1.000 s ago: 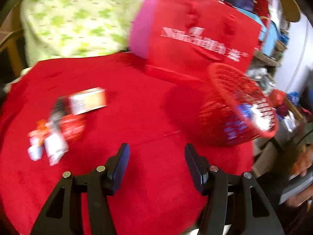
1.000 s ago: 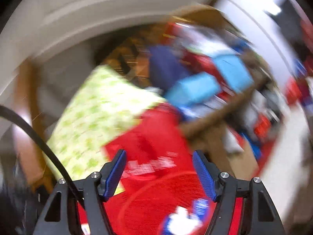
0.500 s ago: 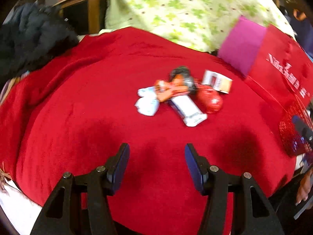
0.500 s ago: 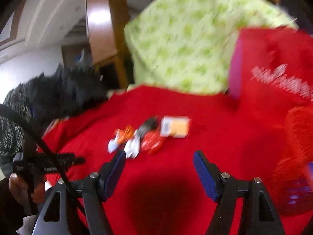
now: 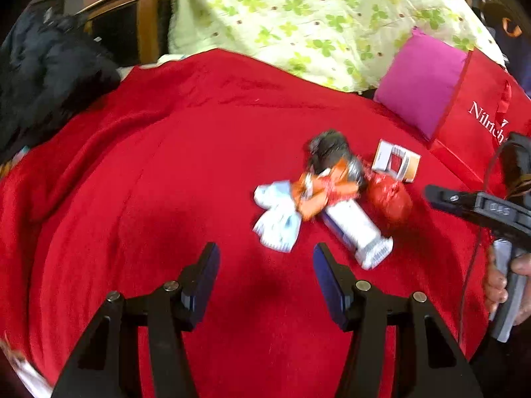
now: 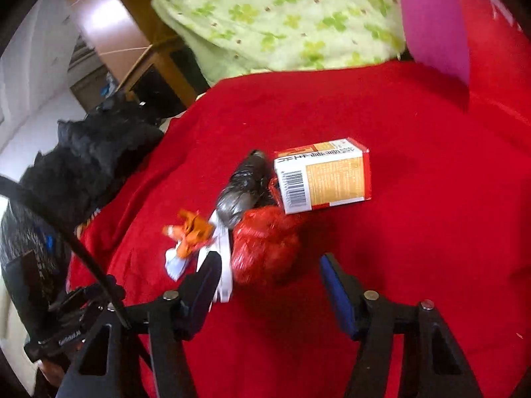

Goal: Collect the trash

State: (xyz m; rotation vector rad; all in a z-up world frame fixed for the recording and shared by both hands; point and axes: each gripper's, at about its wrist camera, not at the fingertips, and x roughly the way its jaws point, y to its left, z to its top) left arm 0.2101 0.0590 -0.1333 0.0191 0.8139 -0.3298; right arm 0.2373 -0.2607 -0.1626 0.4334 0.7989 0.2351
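A pile of trash lies on the red cloth (image 5: 132, 172): a crumpled pale blue-white wrapper (image 5: 277, 219), an orange wrapper (image 5: 318, 192), a white tube-like pack (image 5: 358, 232), a crumpled red foil wrapper (image 5: 390, 199), a dark crumpled wrapper (image 5: 327, 149) and a small carton (image 5: 396, 161). My left gripper (image 5: 265, 262) is open and empty, just short of the pale wrapper. My right gripper (image 6: 270, 272) is open and empty, its fingers either side of the red foil wrapper (image 6: 265, 248), with the carton (image 6: 323, 175) just beyond. The right gripper also shows in the left wrist view (image 5: 464, 205).
A green clover-print cloth (image 5: 315, 16) hangs behind the red cloth. A pink-sided red bag (image 5: 464, 99) stands at the back right. A black fuzzy garment (image 5: 43, 76) lies at the left edge. The left gripper's handle shows in the right wrist view (image 6: 66, 325).
Both grippers swung from the red basket side to the trash pile and came closer to it. The basket has left both views. Both stay open.
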